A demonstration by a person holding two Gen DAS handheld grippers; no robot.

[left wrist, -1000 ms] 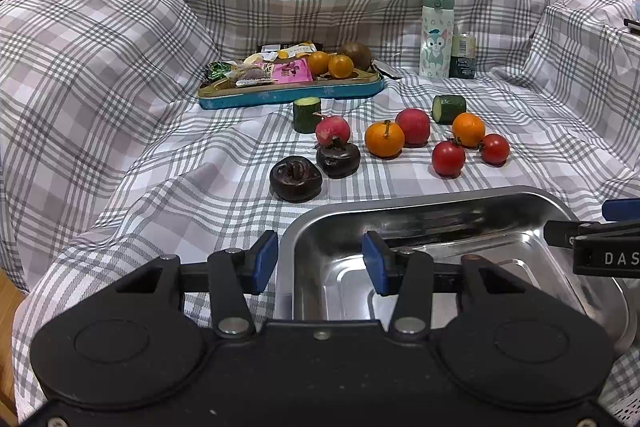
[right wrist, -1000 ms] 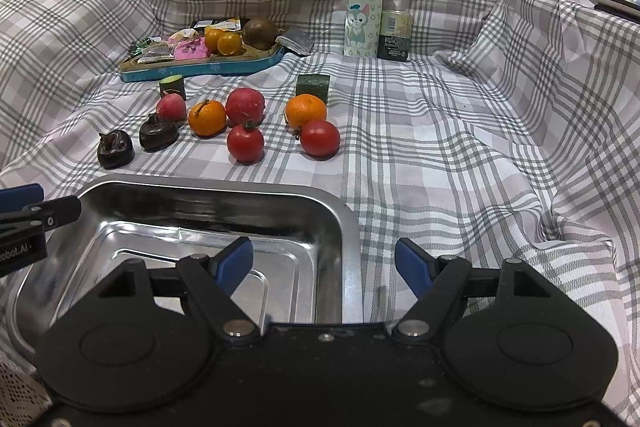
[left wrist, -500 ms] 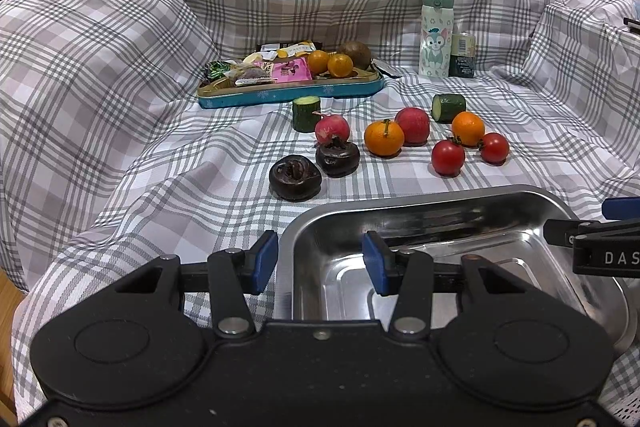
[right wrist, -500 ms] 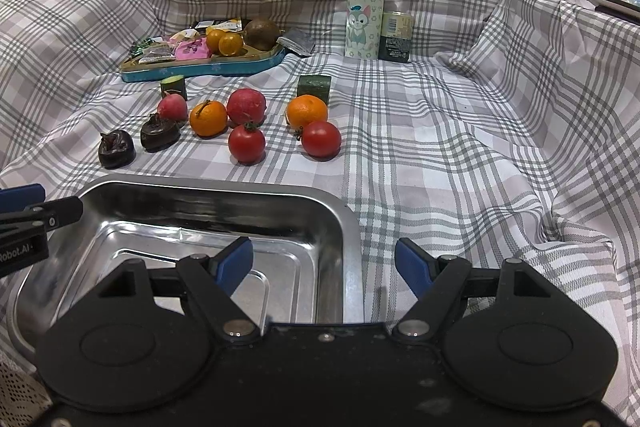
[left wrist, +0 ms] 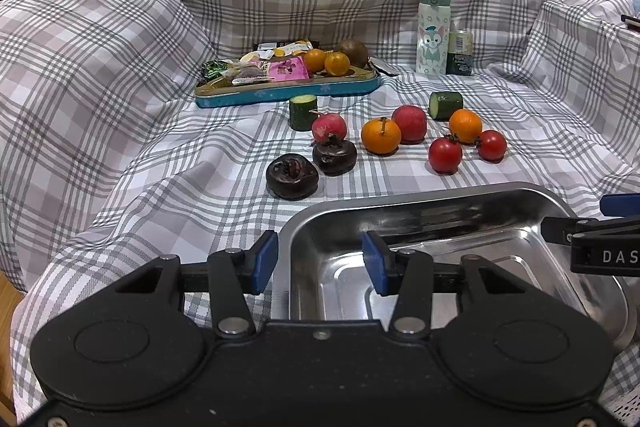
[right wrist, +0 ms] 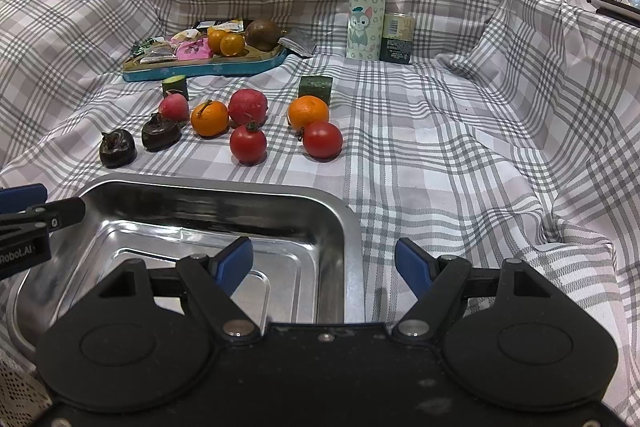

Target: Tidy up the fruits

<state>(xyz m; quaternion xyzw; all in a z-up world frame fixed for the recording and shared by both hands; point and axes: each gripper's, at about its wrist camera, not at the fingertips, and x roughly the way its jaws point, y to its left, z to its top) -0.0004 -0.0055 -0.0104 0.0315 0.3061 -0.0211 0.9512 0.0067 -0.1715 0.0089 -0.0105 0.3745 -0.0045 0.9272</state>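
On the checked cloth [left wrist: 132,131] nearest the cameras sits a steel pan [left wrist: 472,195], bare inside, with the left tool [left wrist: 318,261] poised at its left rim and the right tool [right wrist: 324,265] at its right rim; each has its blue pads spread wide with nothing between them, and each straddles a pan wall without visibly touching it. Beyond the pan, well apart from both tools, the loose produce lies in a rough row: two dark mangosteens [left wrist: 292,175] close together on the left, a pinkish radish-like piece [left wrist: 329,127] just behind them, an orange [left wrist: 380,135] beside a red apple-like fruit [left wrist: 409,123], then two tomatoes [left wrist: 445,155] and a second orange [left wrist: 465,126] on the right. Two cucumber chunks [left wrist: 303,111] stand behind the row. Farther back, a teal tray [left wrist: 280,94] already carries snack packets, two small oranges and a brown fruit, while a cartoon bottle [left wrist: 433,29] and a small can [left wrist: 459,52] stand near the rear fold. Judging from this layout, the sorting has not really begun: nothing is in the pan and nothing is gripped. Every loose fruit apparently remains to be collected, presumably into the pan, though whether the tray's fruit counts as sorted cannot be told.
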